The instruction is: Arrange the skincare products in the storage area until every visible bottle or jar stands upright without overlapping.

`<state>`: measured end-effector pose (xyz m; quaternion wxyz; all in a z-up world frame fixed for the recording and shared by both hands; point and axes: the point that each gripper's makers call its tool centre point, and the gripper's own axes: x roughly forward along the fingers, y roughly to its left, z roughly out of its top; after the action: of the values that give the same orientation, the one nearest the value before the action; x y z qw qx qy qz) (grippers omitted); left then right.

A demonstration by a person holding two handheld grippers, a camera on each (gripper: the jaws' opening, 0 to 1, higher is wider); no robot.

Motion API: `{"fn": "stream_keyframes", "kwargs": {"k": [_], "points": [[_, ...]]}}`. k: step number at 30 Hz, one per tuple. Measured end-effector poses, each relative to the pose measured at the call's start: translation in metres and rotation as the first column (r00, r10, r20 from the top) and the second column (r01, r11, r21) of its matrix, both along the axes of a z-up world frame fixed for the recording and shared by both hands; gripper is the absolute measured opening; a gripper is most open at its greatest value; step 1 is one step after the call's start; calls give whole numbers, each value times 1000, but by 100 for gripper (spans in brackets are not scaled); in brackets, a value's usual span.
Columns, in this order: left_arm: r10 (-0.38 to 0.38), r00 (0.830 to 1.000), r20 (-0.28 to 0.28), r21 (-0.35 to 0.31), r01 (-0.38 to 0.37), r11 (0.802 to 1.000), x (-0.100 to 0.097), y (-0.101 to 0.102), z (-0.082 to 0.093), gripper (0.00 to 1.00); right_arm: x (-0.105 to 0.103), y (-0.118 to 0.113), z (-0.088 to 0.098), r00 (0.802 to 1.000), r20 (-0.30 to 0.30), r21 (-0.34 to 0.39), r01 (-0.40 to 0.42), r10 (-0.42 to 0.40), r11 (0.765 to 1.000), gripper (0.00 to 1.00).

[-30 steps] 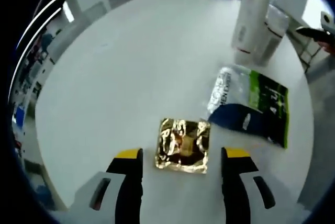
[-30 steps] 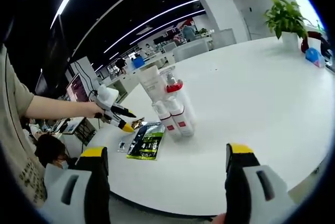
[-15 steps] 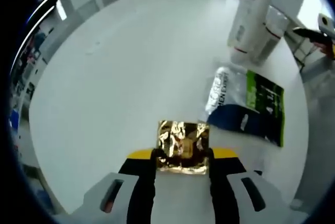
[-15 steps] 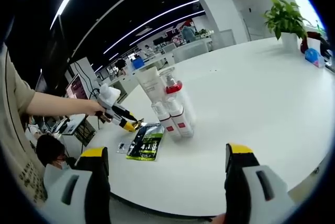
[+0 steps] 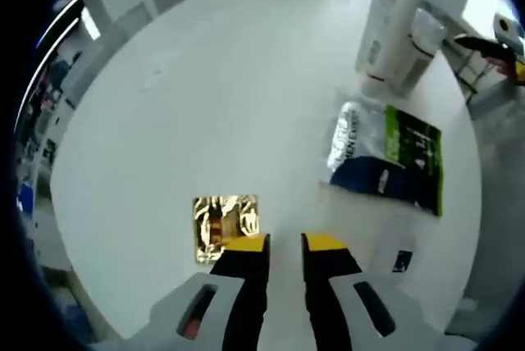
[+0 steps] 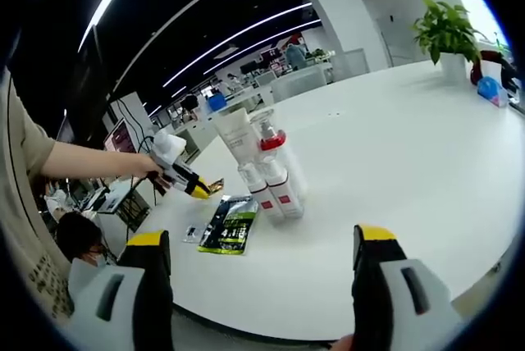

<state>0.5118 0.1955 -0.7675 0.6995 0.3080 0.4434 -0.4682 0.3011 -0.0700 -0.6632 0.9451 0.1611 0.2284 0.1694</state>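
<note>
A crinkled gold foil sachet lies flat on the white round table. My left gripper has its jaws drawn nearly together just right of it; the sachet's corner tucks under the left jaw and nothing shows in the narrow gap. White bottles and tubes with red bands stand upright in a tight group at the far right. A green, blue and clear pouch lies flat in front of them. In the right gripper view the bottles, pouch, sachet and left gripper appear. My right gripper is wide open and off the table.
A small dark packet lies near the table's edge by the pouch. A potted plant stands at the far side of the table. A person's arm reaches in from the left. An office with desks lies behind.
The left jaws closed from wide apart to nearly together. The gold sachet, between them before, now sits left of the left jaw. The right gripper stayed still.
</note>
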Motion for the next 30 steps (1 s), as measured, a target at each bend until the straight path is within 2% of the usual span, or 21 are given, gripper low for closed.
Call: {"fn": "stream_keyframes", "kwargs": {"k": [2, 4, 8, 12, 15, 22, 25, 26, 27, 30], "points": [[-9, 1000, 18, 9, 9, 1000, 1, 2, 0, 16, 0, 0, 0, 1000, 1, 0, 0, 0, 1000, 92], [7, 1000, 28, 10, -7, 1000, 5, 4, 0, 24, 0, 0, 0, 1000, 0, -1, 1, -1, 1000, 92], [126, 990, 64, -25, -125, 992, 25, 12, 4, 36, 0, 0, 0, 1000, -2, 1, 1, -1, 1000, 92], [186, 980, 76, -29, -184, 982, 37, 19, 3, 44, 0, 0, -1, 1000, -5, 1, 5, -5, 1000, 92], [227, 971, 70, -10, -227, 974, 45, 25, -4, 44, 0, -1, -1, 1000, -9, 3, 8, -8, 1000, 92], [195, 980, 38, 13, -196, 981, 50, 20, -15, 47, 0, -3, -2, 1000, -17, 5, 24, -24, 1000, 92], [138, 990, 22, 43, -139, 989, 50, 18, -17, 46, 0, -4, -3, 999, -19, 7, 29, -29, 1000, 92], [102, 995, 22, 75, -104, 992, 52, 20, -19, 45, 0, -4, -3, 999, -20, 6, 28, -28, 1000, 92], [106, 994, 10, 64, -106, 992, 50, 18, -19, 45, 0, -4, -3, 999, -21, 6, 28, -28, 1000, 92], [38, 999, -8, 96, -38, 995, 53, 16, -20, 44, 0, -4, -3, 999, -23, 3, 30, -30, 1000, 92]]}}
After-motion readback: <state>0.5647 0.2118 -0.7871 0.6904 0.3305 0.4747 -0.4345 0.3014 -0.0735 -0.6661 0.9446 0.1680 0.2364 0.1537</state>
